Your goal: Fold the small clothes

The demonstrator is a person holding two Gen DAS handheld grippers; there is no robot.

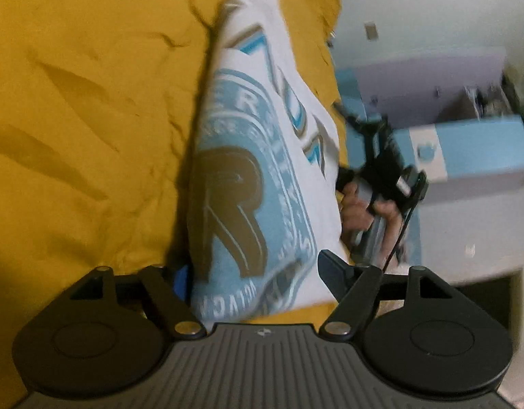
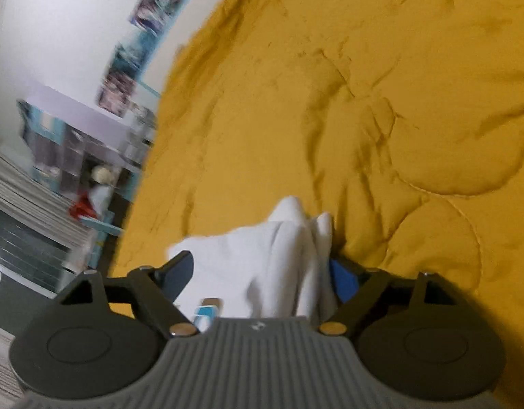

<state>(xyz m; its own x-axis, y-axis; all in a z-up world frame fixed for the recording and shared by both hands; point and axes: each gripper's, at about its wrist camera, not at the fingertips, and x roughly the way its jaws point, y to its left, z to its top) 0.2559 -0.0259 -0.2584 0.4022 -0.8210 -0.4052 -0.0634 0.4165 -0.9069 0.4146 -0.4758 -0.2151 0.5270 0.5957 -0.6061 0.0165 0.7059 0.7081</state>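
Note:
A small white shirt (image 1: pixel 262 156) with a light-blue and brown print hangs stretched above the yellow bedspread (image 1: pixel 84 109). My left gripper (image 1: pixel 258 272) is shut on one end of it, cloth bunched between the fingers. My right gripper (image 2: pixel 262 272) is shut on the other end, where plain white cloth (image 2: pixel 282 248) bunches between the fingers. The right gripper and the hand holding it also show in the left wrist view (image 1: pixel 381 177), beyond the shirt. The view is blurred by motion.
The yellow bedspread (image 2: pixel 364 102) fills most of both views, wrinkled and quilted. Beyond the bed's edge stand blue and lilac furniture (image 1: pixel 466 143), shelves with small items (image 2: pixel 91 156) and posters on a white wall (image 2: pixel 153 3).

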